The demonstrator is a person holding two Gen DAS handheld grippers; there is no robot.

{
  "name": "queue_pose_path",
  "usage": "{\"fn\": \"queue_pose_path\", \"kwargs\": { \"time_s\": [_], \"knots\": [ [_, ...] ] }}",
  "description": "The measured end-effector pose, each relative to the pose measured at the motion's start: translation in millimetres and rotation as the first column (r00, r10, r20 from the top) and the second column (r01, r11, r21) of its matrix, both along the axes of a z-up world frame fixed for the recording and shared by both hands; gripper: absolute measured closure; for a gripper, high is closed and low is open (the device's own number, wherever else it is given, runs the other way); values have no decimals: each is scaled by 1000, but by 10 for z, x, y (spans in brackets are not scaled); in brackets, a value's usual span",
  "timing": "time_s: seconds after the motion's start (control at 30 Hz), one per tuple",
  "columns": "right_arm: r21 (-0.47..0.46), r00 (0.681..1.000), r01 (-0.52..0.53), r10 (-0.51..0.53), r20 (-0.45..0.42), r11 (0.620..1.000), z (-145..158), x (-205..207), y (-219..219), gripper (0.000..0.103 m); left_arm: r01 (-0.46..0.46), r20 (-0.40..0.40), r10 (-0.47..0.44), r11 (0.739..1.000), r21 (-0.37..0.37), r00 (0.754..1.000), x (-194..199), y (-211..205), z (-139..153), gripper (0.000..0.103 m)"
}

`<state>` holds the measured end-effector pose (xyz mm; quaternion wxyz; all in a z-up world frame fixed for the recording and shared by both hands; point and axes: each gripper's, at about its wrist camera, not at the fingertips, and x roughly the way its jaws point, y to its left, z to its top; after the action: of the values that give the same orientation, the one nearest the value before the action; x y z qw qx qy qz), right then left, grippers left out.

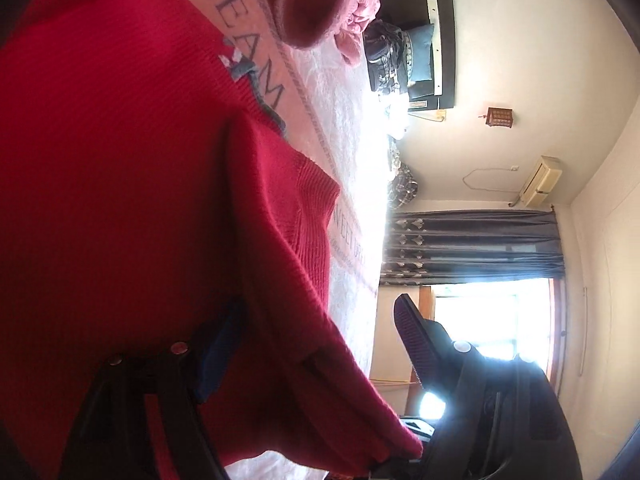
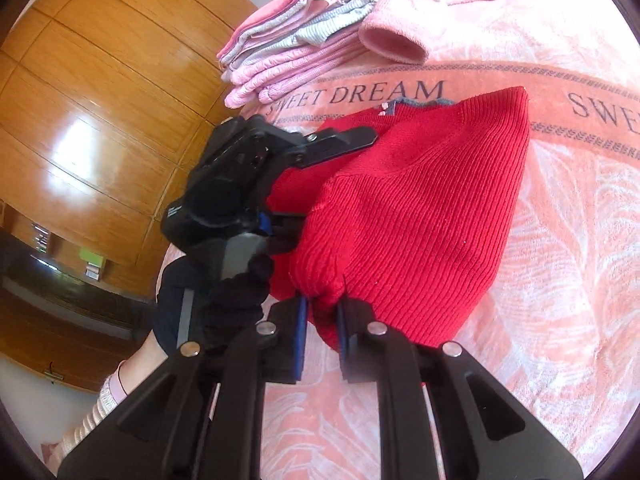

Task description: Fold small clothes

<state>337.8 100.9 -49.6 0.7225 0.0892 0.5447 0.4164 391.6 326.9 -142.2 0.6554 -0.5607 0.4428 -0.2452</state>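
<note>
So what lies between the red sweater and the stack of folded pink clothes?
Only bare blanket, printed SWEET DREAM, between the red sweater and the pink stack, in the right wrist view.

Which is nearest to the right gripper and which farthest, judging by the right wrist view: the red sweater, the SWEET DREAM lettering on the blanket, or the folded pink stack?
1. Red sweater: pinched in the right gripper.
2. SWEET DREAM lettering: just beyond the sweater's far edge.
3. Folded pink stack: farthest, upper left beside the wooden wardrobe.
</note>
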Motion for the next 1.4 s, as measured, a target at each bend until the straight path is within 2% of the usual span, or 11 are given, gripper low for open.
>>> {"fn": "queue_pose_path", "kwargs": {
  "time_s": [0.07,0.13,0.2,0.23,0.3,0.33,0.7,0.87,1.1,1.23,1.4],
  "knots": [
    [5,1000,-10,10,7,1000,29,-11,-13,92,2,5,-2,1000,-2,1000,118,-36,-9,27],
    [9,1000,-16,16,10,1000,40,-59,-61,92,6,26,-5,1000,-5,1000,224,-47,-3,35],
    [14,1000,-22,22,12,1000,36,-86,-66,92,19,39,-19,1000,12,999,301,-43,6,57],
    [13,999,-27,27,18,1000,36,-108,-57,92,28,45,-29,999,30,999,335,-49,9,62],
    [5,999,-31,31,22,1000,23,-143,-40,92,44,63,-48,996,72,997,363,-26,43,83],
    [1,999,-34,34,23,999,10,-153,-18,92,51,83,-59,994,93,995,367,-16,77,85],
    [38,995,-100,99,33,994,-59,-293,650,92,-5,296,-65,974,228,953,138,565,691,87],
    [44,988,-147,146,42,988,-54,-339,1139,92,-45,323,-54,956,291,945,47,994,848,87],
    [-2,980,-197,197,10,980,-320,-399,1704,92,-100,276,6,940,326,961,-85,1577,528,87],
    [-45,978,-209,209,-21,977,-574,-439,1898,92,-106,234,24,933,344,972,-200,1730,243,87],
    [-120,978,-207,208,-6,971,-796,-482,2031,89,-117,187,58,938,326,981,-235,1802,-66,85]
  ]
}}
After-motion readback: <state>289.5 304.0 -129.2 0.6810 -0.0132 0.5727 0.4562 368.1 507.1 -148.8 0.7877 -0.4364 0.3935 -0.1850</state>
